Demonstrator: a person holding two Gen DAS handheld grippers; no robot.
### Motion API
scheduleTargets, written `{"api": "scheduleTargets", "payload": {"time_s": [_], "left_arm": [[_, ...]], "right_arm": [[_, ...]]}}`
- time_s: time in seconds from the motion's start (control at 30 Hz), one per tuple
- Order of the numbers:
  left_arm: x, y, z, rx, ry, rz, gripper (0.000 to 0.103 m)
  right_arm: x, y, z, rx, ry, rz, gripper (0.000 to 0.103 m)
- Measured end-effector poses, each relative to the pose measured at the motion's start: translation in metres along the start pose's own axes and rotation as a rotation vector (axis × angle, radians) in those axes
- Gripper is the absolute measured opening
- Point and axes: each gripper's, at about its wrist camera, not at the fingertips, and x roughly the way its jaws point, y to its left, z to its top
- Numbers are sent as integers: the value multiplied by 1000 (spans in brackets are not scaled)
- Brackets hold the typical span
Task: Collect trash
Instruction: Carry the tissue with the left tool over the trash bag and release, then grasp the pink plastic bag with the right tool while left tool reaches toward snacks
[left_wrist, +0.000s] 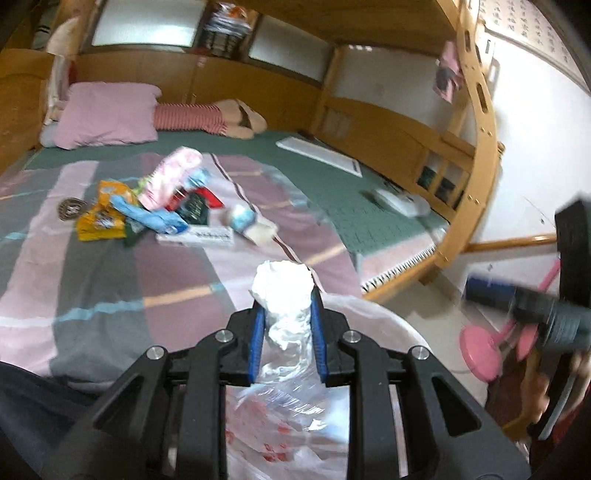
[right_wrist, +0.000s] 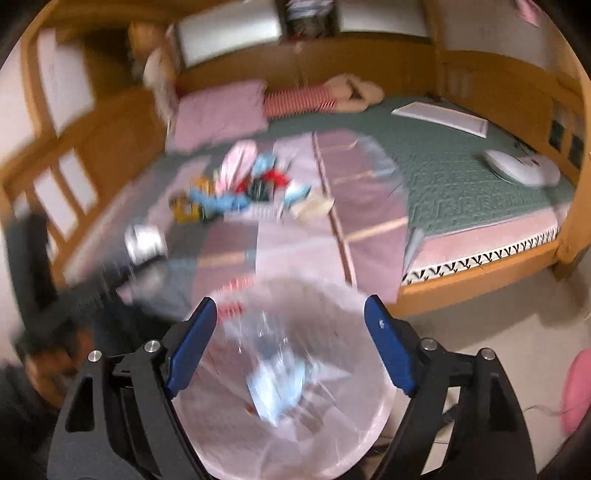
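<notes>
Left gripper (left_wrist: 286, 306) jaws clamp the plastic bag (left_wrist: 284, 291), right gripper (right_wrist: 290, 321) jaws apart above it; bag could slip, spilling trash

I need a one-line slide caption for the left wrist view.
Left gripper shut on thin translucent plastic bag before bed's scattered colourful wrapper pile.

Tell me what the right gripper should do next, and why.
Probably reach back to the wrapper pile on the bed. The right gripper is open and empty over the plastic bag, whose bunched rim the left gripper holds, and plenty of trash remains.
</notes>
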Motion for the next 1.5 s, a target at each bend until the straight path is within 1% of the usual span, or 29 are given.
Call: {"api": "scheduleTargets", "payload": {"time_s": [0.07,0.1,0.17,0.2,0.23,0.27,0.3,0.37,0.4,0.47,0.5,0.57,0.67,0.7,0.73,0.8,0.9,1.0,1.1,1.17,1.2,1.23,1.27,1.3,1.4,1.5], "left_arm": [[4,-8,-5,21,24,-35,24],[8,-13,-9,45,51,-67,25],[21,-28,-19,113,136,-137,30],[25,-34,-24,135,163,-159,48],[31,-42,-29,164,203,-179,78],[35,-48,-34,189,223,-173,88],[36,-52,-37,206,217,-160,91],[36,-55,-40,244,199,-113,91],[36,-53,-39,252,184,-70,91],[33,-43,-35,231,144,3,92],[32,-32,-30,204,119,51,93],[31,-6,-18,142,76,183,93],[31,32,1,49,52,346,93],[30,50,9,1,41,396,93],[30,67,18,-43,27,440,93],[31,94,34,-97,11,497,93],[35,135,59,-142,-3,590,94],[36,166,70,-163,-17,638,96],[37,197,68,-163,-39,653,97],[37,211,64,-231,-7,703,97],[35,220,61,-306,-16,685,97],[32,228,57,-373,-41,638,97],[32,231,56,-396,-39,627,97],[34,236,56,-415,-25,630,97],[39,242,54,-433,2,704,97],[43,249,50,-467,34,709,97]], "right_arm": [[-10,-13,5,66,-52,-10,81],[-14,-18,7,94,-72,-13,81],[-16,-26,10,130,-89,-14,82],[-16,-28,10,139,-89,-19,82],[-15,-30,10,144,-87,-23,82],[-14,-31,9,148,-84,-28,82],[-11,-31,8,151,-76,-29,82],[-7,-31,5,156,-64,-25,83],[-5,-31,4,158,-58,-22,83],[-1,-31,3,162,-52,-17,83],[0,-30,4,165,-50,-13,84],[6,-26,6,161,-43,-15,84],[24,-13,16,123,-31,-7,84],[35,-5,23,101,-24,-2,84],[43,1,28,89,-24,0,84],[63,13,42,66,-22,12,84],[101,32,67,69,10,52,84],[148,61,93,67,40,96,84],[195,89,112,58,85,126,84],[238,112,124,64,123,134,84],[252,119,128,65,133,131,84],[274,127,135,70,154,128,84],[291,133,139,77,169,116,84],[311,139,144,88,181,97,84],[363,149,148,129,224,40,84],[393,154,146,157,259,44,84]]}}
